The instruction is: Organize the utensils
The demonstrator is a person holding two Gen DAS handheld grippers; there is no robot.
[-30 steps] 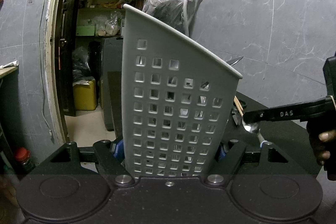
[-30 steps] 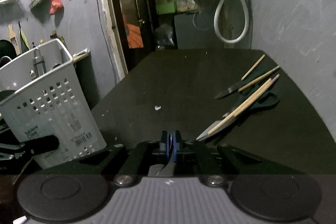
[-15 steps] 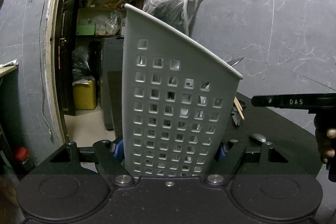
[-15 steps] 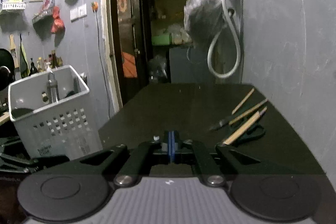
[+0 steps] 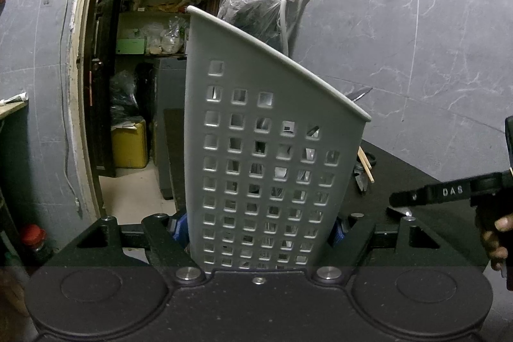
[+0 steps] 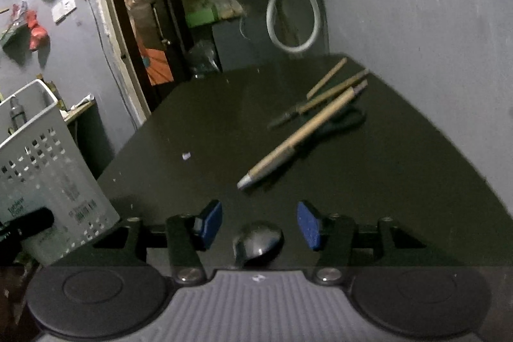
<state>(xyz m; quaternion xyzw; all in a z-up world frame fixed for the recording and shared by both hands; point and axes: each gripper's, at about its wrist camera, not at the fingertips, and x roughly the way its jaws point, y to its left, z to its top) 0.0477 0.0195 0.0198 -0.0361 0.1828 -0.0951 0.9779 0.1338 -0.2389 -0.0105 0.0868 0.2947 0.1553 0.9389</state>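
The right gripper (image 6: 259,225), its jaws just opened, straddles a spoon (image 6: 258,241) on the table (image 6: 400,181); a basket (image 6: 48,181) stands left.

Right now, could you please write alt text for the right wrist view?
The open right gripper hovers over a spoon lying on a dark table, its jaws just opened. Chopsticks, a knife and scissors lie farther off; a grey basket stands left.
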